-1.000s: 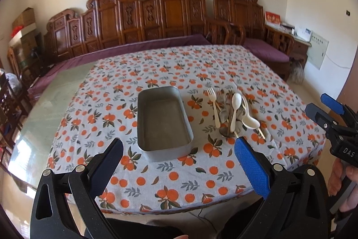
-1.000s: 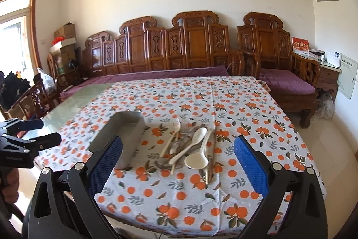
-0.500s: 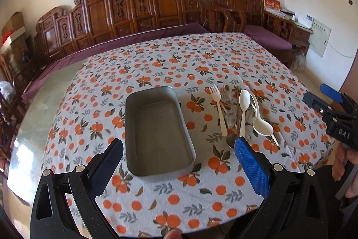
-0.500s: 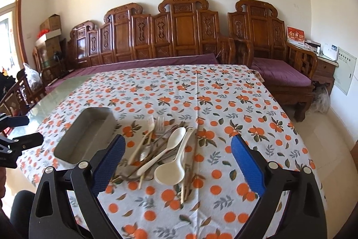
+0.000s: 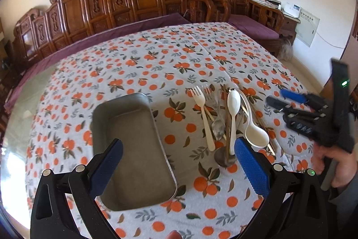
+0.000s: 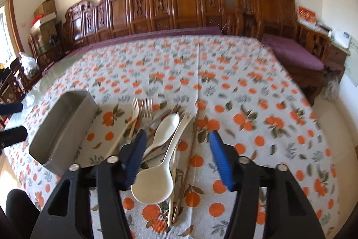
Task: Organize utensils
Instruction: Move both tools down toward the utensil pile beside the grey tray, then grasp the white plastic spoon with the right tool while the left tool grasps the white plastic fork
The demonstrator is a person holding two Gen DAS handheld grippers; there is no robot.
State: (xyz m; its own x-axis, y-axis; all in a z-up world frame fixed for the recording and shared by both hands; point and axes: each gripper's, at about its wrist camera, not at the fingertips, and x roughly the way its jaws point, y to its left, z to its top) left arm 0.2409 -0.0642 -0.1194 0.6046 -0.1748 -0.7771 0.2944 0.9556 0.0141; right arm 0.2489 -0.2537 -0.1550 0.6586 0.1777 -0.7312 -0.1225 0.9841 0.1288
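Since a second ago we have brought both grippers down and in toward the table; the tray and the heap of cutlery now fill far more of each view, and the sofa backs have slid up the frame. Our right gripper [image 6: 176, 147] hangs over the utensil pile [image 6: 165, 140], its jaws closing from wide to about half; the white spoons lie beneath the gap, but the pads press on nothing yet. Our left gripper [image 5: 177, 158] stands wide open and holds nothing, poised over the near end of the metal tray [image 5: 134, 149]; that tray is bare inside.

The pile lies on the orange-print tablecloth [image 5: 201, 55] just to the right of the tray, apart from it: a white fork [image 5: 202, 114], a metal fork, two white spoons [image 5: 233, 113], metal spoons and chopsticks, crossed over one another.

We judge this the first reach, with nothing sorted so far; next we must settle the right jaws around a single handle, likely the top spoon's, without dragging its neighbours; a tangled lift is the risk.
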